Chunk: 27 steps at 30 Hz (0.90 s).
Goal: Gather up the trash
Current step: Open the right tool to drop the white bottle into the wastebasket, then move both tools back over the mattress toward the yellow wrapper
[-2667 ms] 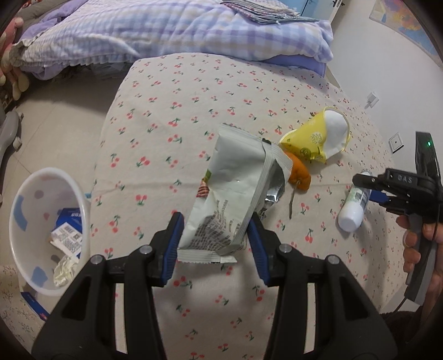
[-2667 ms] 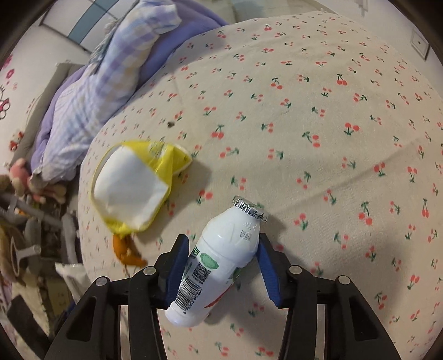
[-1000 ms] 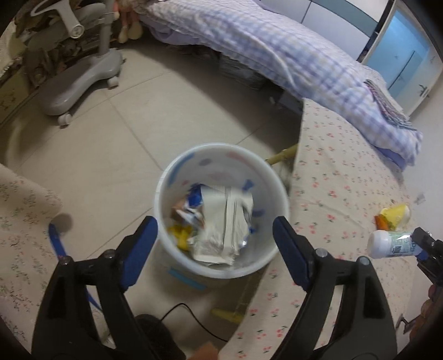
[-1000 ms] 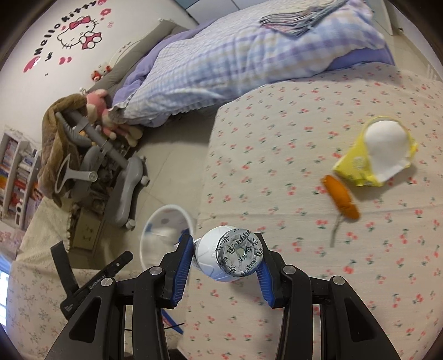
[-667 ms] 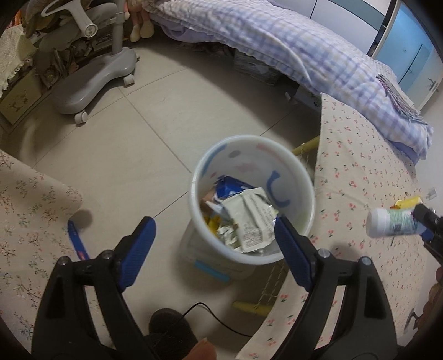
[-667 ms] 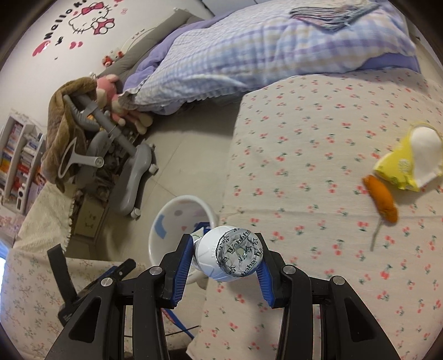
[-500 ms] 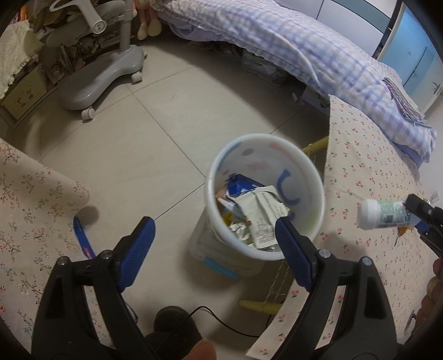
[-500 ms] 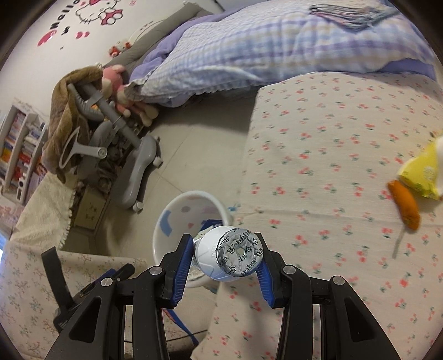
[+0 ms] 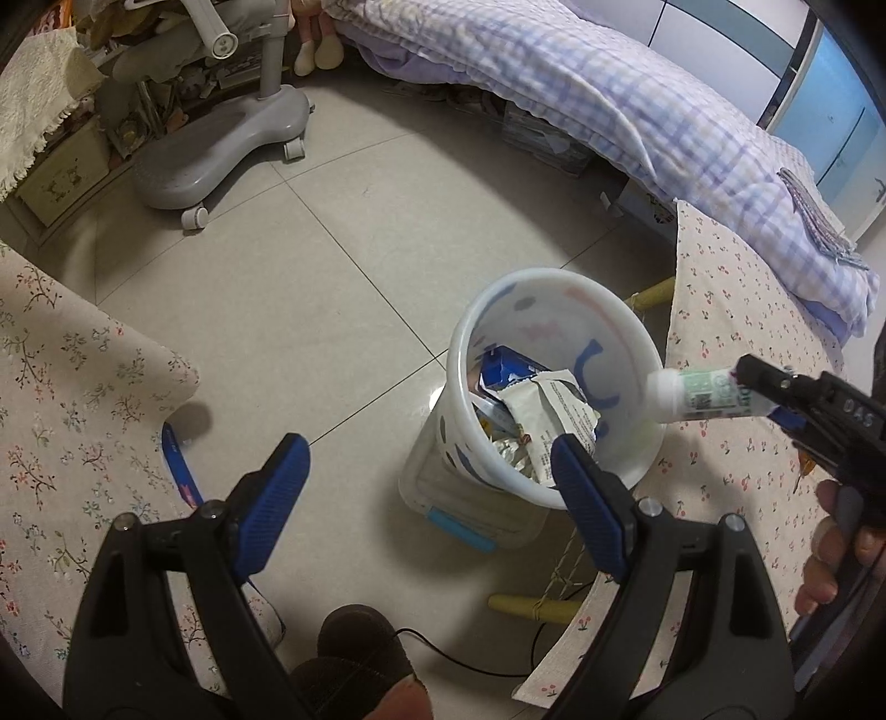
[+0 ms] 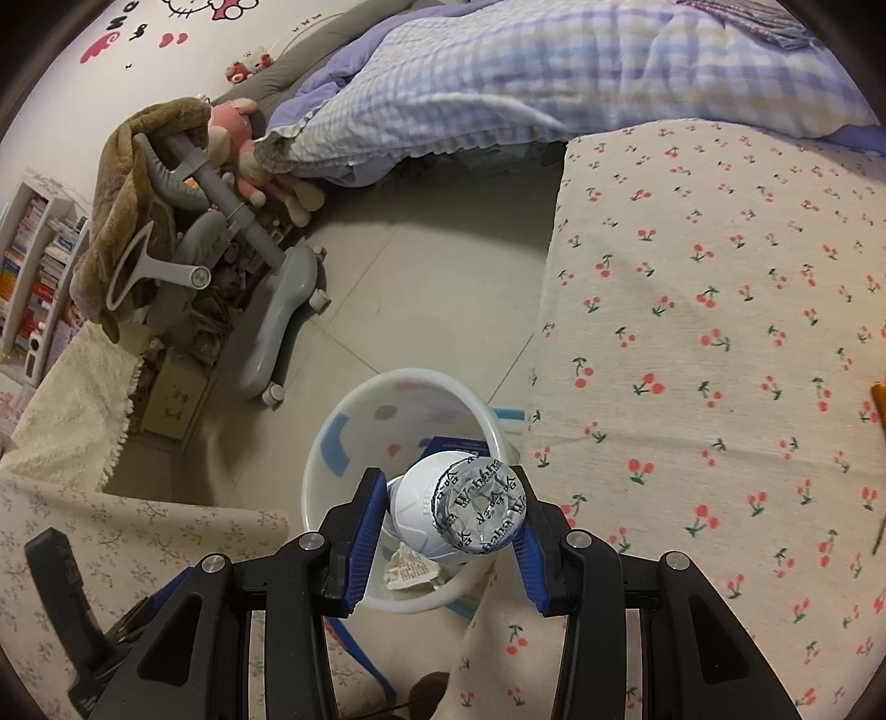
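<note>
White plastic bottle (image 10: 454, 512), light and slick, I pinch mid-body in right gripper (image 10: 447, 529) over bin (image 9: 559, 288) (left gripper (image 9: 429, 487) spread, empty)

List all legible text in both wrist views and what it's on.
"Wahaha": repeated across the foil lid of the white bottle clamped in the right gripper.
"DAS": on the right gripper's black body, seen from the left wrist view.
Bottle label and the wrappers in the bin: too small to read.
Wall lettering: cut off.
</note>
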Each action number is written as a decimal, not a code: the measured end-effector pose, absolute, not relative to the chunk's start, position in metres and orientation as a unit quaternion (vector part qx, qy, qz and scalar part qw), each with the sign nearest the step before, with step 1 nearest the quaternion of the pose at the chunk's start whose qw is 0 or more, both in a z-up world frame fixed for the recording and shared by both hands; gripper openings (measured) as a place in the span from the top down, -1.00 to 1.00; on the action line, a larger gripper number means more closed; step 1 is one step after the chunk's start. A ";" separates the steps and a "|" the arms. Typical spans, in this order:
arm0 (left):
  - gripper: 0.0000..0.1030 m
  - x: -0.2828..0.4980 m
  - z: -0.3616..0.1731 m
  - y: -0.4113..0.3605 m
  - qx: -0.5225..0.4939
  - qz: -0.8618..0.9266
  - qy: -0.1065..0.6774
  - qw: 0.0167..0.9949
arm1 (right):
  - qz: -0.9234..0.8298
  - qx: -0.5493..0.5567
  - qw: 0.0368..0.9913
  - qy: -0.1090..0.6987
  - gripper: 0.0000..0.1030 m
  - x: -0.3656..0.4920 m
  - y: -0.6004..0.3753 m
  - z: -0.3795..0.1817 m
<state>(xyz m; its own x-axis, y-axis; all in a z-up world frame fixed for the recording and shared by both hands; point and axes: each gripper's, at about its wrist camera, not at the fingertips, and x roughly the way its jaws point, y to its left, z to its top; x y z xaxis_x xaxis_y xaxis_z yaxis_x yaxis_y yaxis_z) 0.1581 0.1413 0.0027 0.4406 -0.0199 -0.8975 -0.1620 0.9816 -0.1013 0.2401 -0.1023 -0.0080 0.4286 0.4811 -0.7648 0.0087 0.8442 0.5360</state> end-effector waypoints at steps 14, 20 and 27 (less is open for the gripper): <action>-0.72 0.159 0.013 0.132 -0.092 0.028 0.518 0.850 | 0.173 0.207 0.826 0.494 -0.44 0.225 -0.106 0.015; -0.74 0.162 0.011 0.119 -0.075 0.025 0.523 0.849 | 0.150 0.183 0.834 0.498 -0.45 0.210 -0.120 0.020; -0.89 0.163 0.009 0.100 -0.058 0.017 0.523 0.850 | 0.121 0.174 0.848 0.486 -0.53 0.197 -0.151 0.029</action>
